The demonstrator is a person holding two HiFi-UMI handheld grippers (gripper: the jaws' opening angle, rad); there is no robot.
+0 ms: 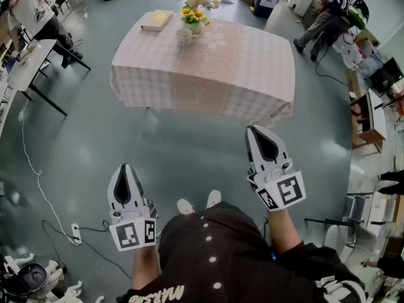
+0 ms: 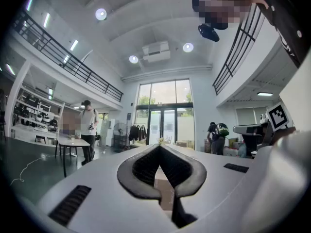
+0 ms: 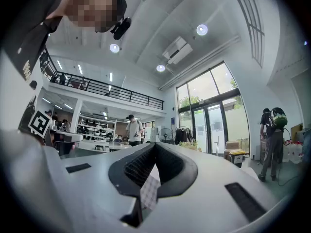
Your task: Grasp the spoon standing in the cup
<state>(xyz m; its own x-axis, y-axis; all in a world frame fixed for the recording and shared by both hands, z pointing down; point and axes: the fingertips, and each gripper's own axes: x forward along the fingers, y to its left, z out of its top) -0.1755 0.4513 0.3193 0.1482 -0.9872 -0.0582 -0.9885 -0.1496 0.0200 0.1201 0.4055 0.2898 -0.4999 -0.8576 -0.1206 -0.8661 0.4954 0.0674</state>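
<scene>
Closest in, at the bottom of the head view, is the wearer's dark shirt [image 1: 221, 257], with two white shoes [image 1: 185, 206] poking out just past it on the grey floor [image 1: 95, 137]. A white power strip [image 1: 76, 233] with its cable lies on the floor at the left. Next to it, the left tool [image 1: 125, 167] is held out level over the floor, well short of the bench. In the left gripper view its jaws are closed, tips meeting, with nothing between them. Further right, the right tool [image 1: 251, 129] reaches a little more forward, nearer the bench edge but apart from it. Its jaws are closed tip to tip as well and hold nothing. In the right gripper view only checked cloth shows through the gap behind the tips.

Far ahead stands the bench [image 1: 240, 74], covered in a pale checked cloth. Along its far side, from the left, a tan book [image 1: 156, 20] lies flat near the corner. Then comes the white cup [image 1: 184, 38], with a vase of yellow and white flowers [image 1: 196, 8] just behind it. The spoon is too small to make out at this range. Both tools are well apart from the cup. One person [image 1: 28, 11] is at far left and another person [image 1: 328, 14] stands at far right.
</scene>
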